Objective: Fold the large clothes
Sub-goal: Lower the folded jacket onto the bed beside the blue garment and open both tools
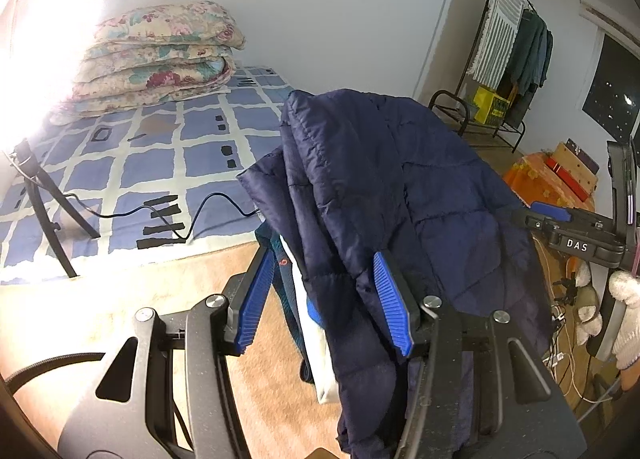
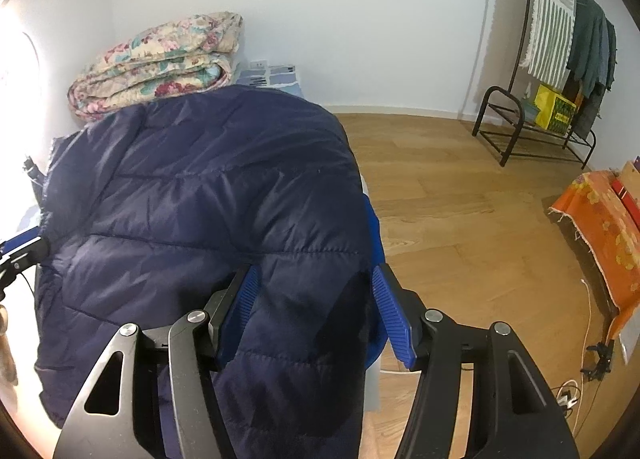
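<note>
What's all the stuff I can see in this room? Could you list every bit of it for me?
Puffer jacket: one, navy, draped over both grippers.
Folded quilt: one, floral, on the bed's far end.
Bedsheet: one, blue and white checks, covering the bed.
Cable: one, black, across the sheet.
Clothes rack: one, dark metal, by the far wall, hung with a striped towel.
Yellow box: one, on the rack's shelf.
Orange cloth: one, far right.
Left gripper: blue pads, jacket fabric between them.
Right gripper: blue pads, jacket fabric between them.
</note>
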`<state>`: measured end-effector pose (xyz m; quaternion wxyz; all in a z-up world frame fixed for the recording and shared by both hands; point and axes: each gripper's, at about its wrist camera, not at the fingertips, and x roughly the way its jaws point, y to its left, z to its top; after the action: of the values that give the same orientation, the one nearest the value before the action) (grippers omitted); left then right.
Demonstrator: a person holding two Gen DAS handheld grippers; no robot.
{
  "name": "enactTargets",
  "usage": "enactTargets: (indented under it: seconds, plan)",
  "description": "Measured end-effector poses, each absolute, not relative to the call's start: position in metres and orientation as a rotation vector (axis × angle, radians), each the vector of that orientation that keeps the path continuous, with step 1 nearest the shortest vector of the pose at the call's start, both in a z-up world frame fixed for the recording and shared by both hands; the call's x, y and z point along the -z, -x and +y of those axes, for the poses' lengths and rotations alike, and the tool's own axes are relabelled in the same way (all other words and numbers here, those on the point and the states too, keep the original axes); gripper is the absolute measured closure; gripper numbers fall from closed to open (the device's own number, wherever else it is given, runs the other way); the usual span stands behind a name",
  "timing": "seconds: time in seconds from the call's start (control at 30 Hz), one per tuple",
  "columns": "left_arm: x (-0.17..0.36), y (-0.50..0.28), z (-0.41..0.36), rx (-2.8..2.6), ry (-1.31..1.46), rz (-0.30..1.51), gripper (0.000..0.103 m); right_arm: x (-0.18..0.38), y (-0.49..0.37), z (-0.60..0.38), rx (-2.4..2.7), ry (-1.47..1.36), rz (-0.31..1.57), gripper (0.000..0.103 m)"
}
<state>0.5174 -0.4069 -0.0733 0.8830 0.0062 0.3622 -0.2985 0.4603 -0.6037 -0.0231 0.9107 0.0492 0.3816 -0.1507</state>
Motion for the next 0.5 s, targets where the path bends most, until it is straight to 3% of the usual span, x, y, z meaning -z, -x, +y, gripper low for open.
enactTargets:
  seconds: [0.5]
  plan:
    - [0.013, -0.425, -0.331, 0.612, -0.016, 0.676, 0.050, -0.031, -0.393, -0.524, 0.289, -0.061, 0.699, 0.038]
